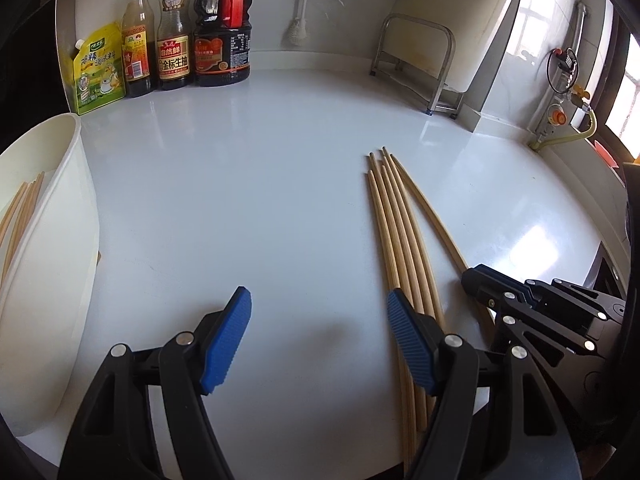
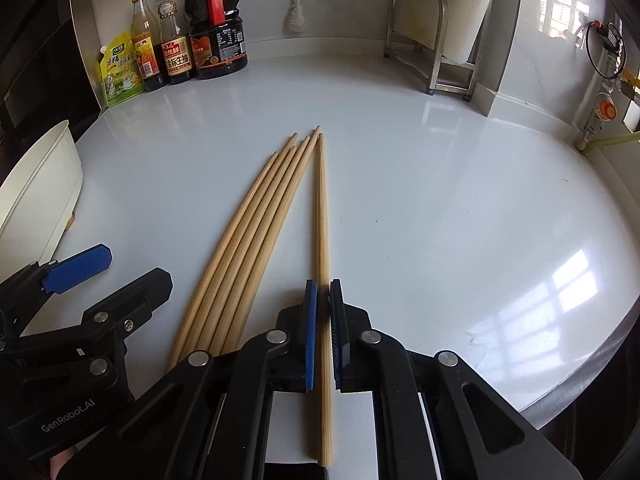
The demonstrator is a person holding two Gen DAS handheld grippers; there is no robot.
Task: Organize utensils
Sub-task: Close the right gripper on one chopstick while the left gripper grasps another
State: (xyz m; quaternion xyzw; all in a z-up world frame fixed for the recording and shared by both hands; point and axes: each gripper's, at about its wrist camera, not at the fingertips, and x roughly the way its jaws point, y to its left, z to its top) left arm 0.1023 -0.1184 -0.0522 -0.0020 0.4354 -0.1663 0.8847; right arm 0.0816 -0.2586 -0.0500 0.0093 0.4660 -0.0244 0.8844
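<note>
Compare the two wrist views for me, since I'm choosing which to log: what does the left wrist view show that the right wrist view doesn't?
Only the left wrist view looks into the white container, showing chopsticks already inside, and shows the left gripper wide open over bare counter.

Only the right wrist view shows the right gripper closed on a single chopstick set apart from the bundle.

Both show the loose chopsticks on the white counter, the sauce bottles and the metal rack.
</note>
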